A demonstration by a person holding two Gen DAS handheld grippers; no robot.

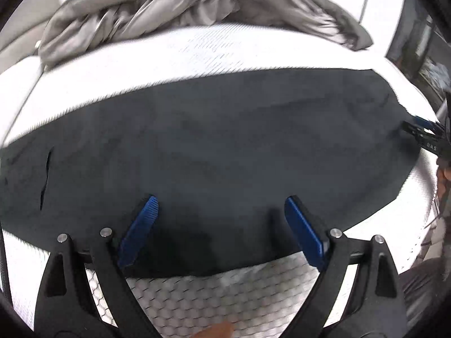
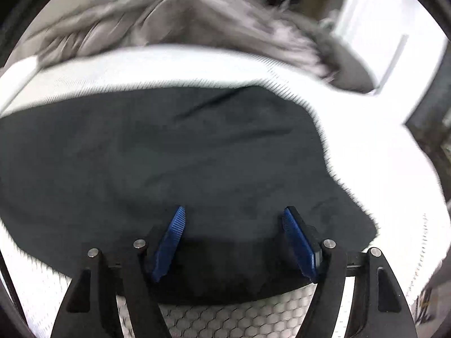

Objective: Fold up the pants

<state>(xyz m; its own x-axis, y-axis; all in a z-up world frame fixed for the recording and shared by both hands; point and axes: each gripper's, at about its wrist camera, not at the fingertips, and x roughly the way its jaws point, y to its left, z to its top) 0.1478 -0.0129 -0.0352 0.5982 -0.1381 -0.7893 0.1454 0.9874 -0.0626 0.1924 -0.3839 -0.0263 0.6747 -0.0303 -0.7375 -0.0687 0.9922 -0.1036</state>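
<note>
Dark grey pants lie flat across a white mattress, folded into a long band. My left gripper is open, its blue pads just above the near edge of the pants, holding nothing. In the left wrist view my right gripper shows at the pants' right end. In the right wrist view the pants fill the middle, and my right gripper is open over their near edge, empty. This view is motion-blurred.
A crumpled grey blanket lies at the far side of the mattress, also in the right wrist view. The mattress's honeycomb-patterned side is close below the grippers. Dark furniture stands at the right.
</note>
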